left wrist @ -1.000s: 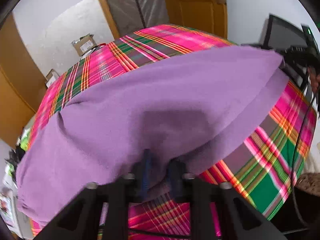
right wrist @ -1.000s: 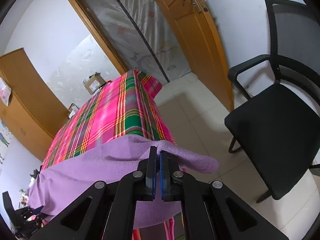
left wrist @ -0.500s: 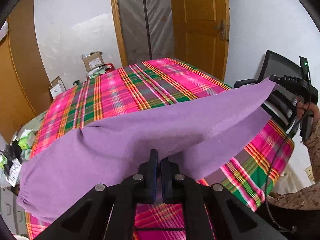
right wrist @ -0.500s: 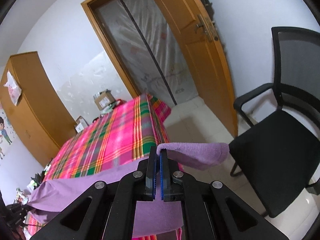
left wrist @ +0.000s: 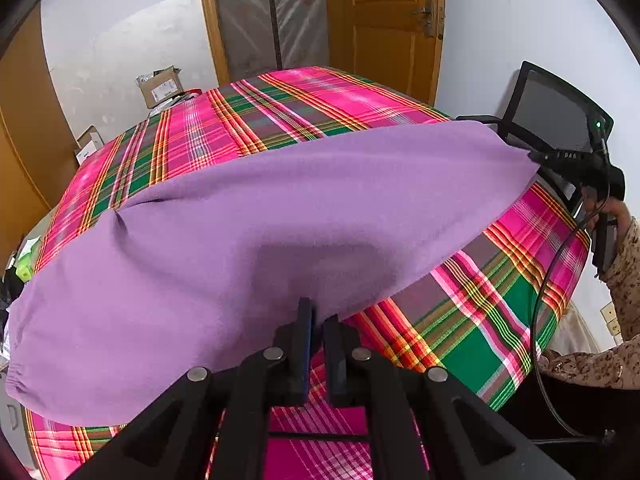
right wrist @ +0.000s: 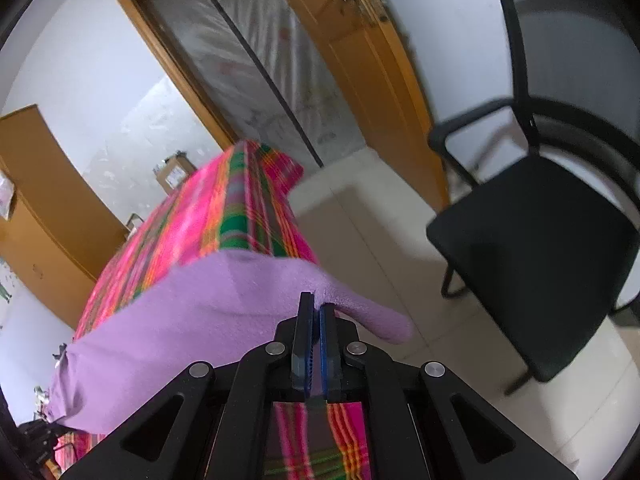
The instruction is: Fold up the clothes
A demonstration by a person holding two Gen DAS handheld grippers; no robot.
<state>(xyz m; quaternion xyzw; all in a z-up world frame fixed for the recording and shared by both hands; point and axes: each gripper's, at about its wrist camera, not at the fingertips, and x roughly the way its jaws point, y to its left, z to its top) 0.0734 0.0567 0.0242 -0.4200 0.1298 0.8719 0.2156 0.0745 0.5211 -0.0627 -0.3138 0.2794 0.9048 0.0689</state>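
Both grippers pinch the purple garment at mid-frame: left gripper and right gripper hold its near edge taut above the plaid tablecloth, likely to carry a fold across.

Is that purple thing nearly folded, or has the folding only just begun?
Only just begun. Done: each gripper has a grip on the purple garment, the left gripper at its near edge, the right gripper at its end. In hand: carrying it above the plaid tablecloth. Left: no finished fold shows.
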